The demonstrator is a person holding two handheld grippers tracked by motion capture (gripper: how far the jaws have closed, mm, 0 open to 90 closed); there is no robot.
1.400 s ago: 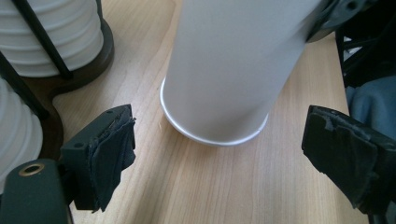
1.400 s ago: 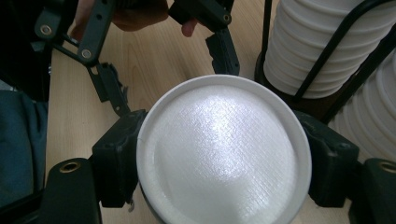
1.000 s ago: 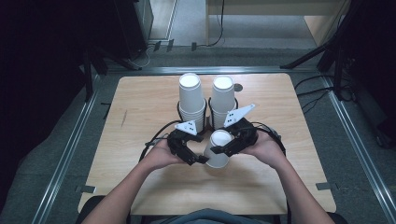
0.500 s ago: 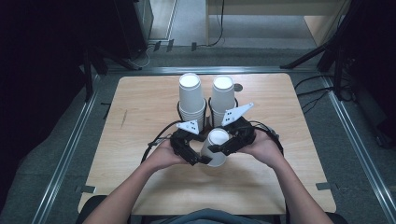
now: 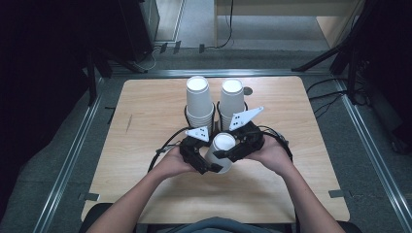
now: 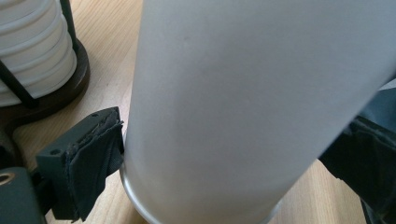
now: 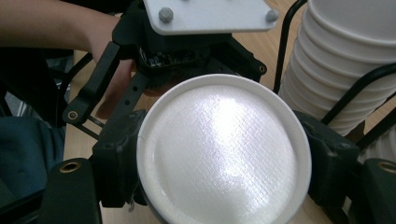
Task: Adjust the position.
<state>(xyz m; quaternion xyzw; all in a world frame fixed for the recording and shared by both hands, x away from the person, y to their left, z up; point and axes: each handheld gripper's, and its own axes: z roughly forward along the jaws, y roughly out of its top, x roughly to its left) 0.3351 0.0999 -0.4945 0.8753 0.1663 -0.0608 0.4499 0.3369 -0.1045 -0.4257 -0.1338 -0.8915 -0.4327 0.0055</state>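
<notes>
High view showed us a paper cup [image 5: 221, 151] held bottom-up between both hands at the near middle of the desk [image 5: 145, 111], just in front of the two cup stacks [image 5: 199, 99] in their black wire holders. We could not tell whether its rim rested on the wood or hung just above it.

The right tongs [image 5: 239, 147] were closed narrow on the cup's base end – the right gripper view had both black jaws pressed against the sides of the round, recessed bottom. The left tongs [image 5: 200, 162] had just been opening and stood wide around the rim end of that same cup; one pad [image 6: 93, 149] brushed the wall, with no sign of squeeze.

We judged this to be a handover between hands, or the parting of nested cups, with the left side letting go while the right kept the cup.

The next move seemed to call for the left tongs to back clear of the rim without dragging it – and then for the right hand to carry the cup towards a stack, keeping a steady grip, since thin paper dents easily.
</notes>
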